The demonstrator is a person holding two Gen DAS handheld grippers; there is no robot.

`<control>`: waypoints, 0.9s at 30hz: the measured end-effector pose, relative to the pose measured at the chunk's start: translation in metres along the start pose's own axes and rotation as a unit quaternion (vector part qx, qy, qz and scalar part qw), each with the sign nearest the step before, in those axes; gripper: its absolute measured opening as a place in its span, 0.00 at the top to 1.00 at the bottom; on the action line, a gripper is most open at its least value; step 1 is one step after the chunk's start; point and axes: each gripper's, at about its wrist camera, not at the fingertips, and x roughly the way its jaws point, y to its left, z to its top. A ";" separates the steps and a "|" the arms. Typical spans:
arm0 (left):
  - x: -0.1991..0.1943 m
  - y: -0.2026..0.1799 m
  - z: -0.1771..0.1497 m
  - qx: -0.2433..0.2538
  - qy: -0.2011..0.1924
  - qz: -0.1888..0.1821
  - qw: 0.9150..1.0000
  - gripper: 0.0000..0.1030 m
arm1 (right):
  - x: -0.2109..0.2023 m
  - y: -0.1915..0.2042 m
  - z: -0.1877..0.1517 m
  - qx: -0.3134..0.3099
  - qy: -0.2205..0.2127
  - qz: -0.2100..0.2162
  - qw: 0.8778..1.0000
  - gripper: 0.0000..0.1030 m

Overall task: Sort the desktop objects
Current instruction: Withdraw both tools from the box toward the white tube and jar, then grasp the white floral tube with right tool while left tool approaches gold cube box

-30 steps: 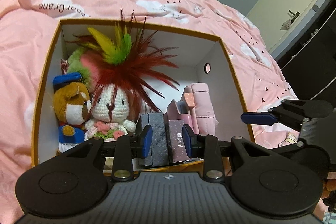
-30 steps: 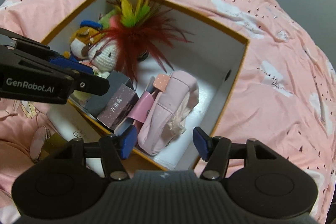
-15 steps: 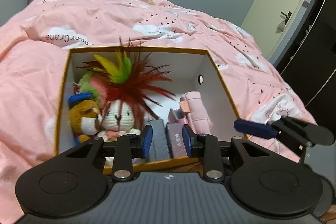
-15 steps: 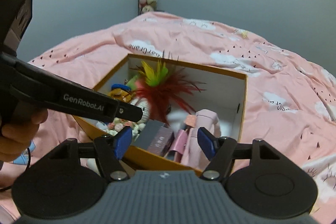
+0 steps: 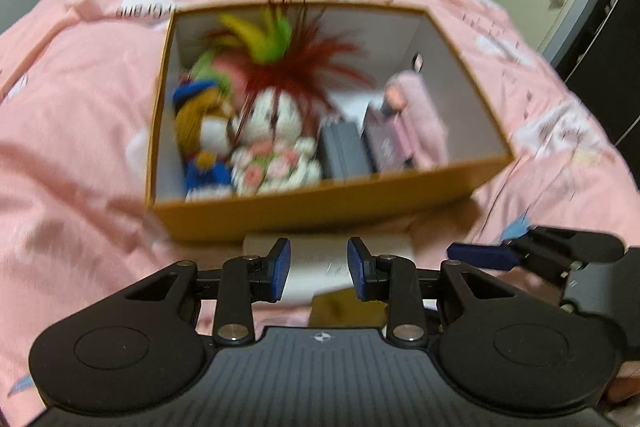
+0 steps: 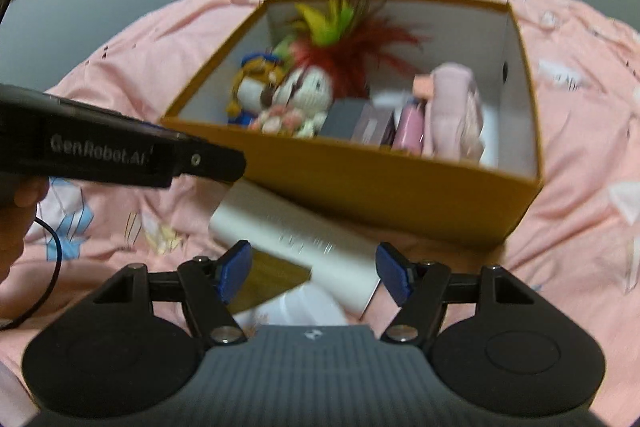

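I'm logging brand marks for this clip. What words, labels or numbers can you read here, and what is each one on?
"GenRobot.AI": white letters on the side of the left gripper, seen from the right wrist view.
Dark print on the pink duvet, behind the orange box: upside down and blurred, not readable.
Grey print on the long white box: too blurred to read.
Label on the mauve box: unreadable.

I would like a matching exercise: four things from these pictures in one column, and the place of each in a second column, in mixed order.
Things:
1. bear doll
2. pink pouch
3. white box
4. grey box

Places:
A. outside the orange box, on the pink bedding
B. left end, inside
C. right side, inside
D. middle, inside

Pairs: 1-B, 2-C, 3-A, 4-D
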 end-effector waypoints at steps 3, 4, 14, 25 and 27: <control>0.003 0.004 -0.012 0.001 0.023 0.007 1.000 0.66 | -0.001 0.005 -0.010 0.006 0.019 0.008 1.000 0.32; 0.004 0.005 -0.015 0.001 0.030 0.008 1.000 0.66 | -0.002 0.006 -0.013 0.008 0.024 0.010 1.000 0.32; 0.004 0.020 -0.033 -0.028 0.073 -0.001 0.997 0.66 | -0.004 0.019 -0.026 0.019 0.061 -0.015 0.998 0.32; 0.015 0.014 -0.053 -0.002 0.132 -0.029 0.991 0.63 | 0.001 0.010 -0.036 0.050 0.098 -0.020 0.994 0.31; 0.017 0.016 -0.053 -0.009 0.135 -0.026 0.990 0.63 | 0.008 0.007 -0.039 0.059 0.108 -0.006 0.992 0.31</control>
